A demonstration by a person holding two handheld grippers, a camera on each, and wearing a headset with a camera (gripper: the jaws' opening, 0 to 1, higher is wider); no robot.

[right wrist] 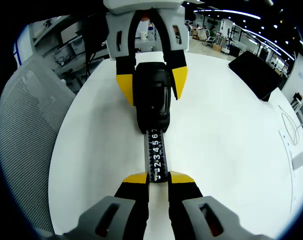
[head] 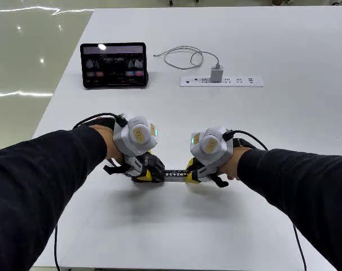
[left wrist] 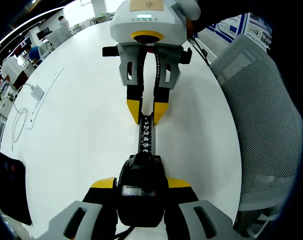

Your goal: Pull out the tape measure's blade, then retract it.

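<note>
**Short Blade Held Between Two Claws**

Near the surface's (head: 176,226) front edge, the left claw (left wrist: 141,183) clamps the black tape measure (left wrist: 141,197). The right claw (right wrist: 158,177) pinches the tip of its blade (right wrist: 156,150), with a short numbered length drawn out between them. Farther back lie a tablet (head: 114,64) and a power strip (head: 220,81).

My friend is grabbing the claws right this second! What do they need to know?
Left claw: shut on the tape measure's black case, low at the white table.
Right claw: shut on the tip of the blade.
Blade: out a short way between the claws, numbers up to about 7 showing.
Done: pulling has started.
Left: pull further if needed, then let the blade slide back in.
</note>
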